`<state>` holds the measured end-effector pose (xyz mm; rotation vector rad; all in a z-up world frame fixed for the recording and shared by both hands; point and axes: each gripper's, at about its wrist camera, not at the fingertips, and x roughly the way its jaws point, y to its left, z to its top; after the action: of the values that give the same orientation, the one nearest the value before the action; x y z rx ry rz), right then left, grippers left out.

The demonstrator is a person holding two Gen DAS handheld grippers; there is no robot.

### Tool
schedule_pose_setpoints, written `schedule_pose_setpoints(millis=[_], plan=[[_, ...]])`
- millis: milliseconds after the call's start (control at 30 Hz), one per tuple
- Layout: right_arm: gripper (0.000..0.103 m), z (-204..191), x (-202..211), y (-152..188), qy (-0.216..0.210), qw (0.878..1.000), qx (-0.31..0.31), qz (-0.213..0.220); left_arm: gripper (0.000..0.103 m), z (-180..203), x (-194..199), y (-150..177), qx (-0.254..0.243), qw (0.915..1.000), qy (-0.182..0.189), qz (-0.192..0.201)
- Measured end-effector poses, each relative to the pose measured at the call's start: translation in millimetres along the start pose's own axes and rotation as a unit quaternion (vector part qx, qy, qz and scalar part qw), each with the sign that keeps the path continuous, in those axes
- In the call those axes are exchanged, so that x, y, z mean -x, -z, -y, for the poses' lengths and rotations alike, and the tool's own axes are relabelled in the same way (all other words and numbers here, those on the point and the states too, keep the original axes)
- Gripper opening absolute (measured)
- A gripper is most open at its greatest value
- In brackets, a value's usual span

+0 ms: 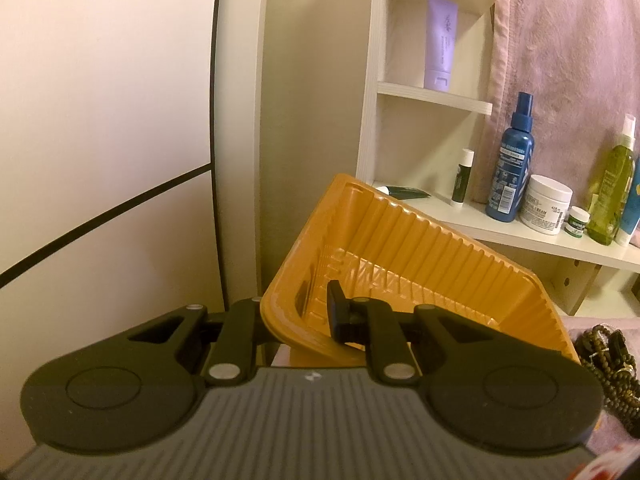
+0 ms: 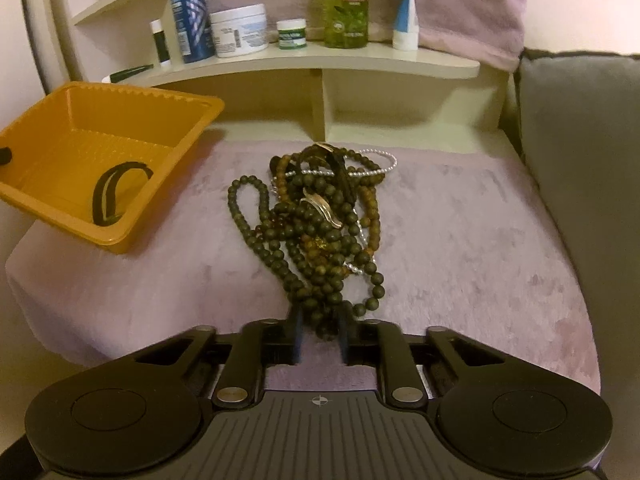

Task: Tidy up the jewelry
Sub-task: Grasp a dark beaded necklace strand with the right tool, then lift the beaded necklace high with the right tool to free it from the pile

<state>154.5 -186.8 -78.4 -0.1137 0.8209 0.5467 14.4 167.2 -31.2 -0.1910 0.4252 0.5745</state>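
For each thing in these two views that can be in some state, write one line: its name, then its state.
left gripper: shut on the tray's wall.
orange tray: lifted and tilted, one dark bangle inside.
right gripper: fingers around the near end of the beads, pads at them.
bead necklaces: heaped and tangled on the pink cloth.
pearl strand: caught in the heap.
green bottle: upright on the shelf.
white jar: lid on.

Home dressing nook, white shelf (image 2: pixel 280 62) of toiletry bottles (image 2: pixel 346 4), cream jar (image 2: pixel 240 30), plush pink cover (image 2: pixel 460 220)
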Motion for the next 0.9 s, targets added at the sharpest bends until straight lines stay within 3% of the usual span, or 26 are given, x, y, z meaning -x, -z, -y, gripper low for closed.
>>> schedule_pose_setpoints(millis=[200, 467, 900], plan=[[0.007, 3.9, 21.7, -16.2, -0.013, 0.999, -0.007, 0.041, 0.015, 0.5, 0.6, 0.0, 0.001, 1.0, 0.0, 0.001], [0.007, 25.4, 54.6, -66.3, -0.015, 0.993, -0.024, 0.116, 0.015, -0.9, 0.4, 0.1, 0.002, 1.0, 0.001, -0.001], [0.007, 33.4, 110.3, -126.1, -0.025, 0.976, 0.004, 0.215, 0.015, -0.5, 0.4, -0.7, 0.004, 1.0, 0.001, 0.0]])
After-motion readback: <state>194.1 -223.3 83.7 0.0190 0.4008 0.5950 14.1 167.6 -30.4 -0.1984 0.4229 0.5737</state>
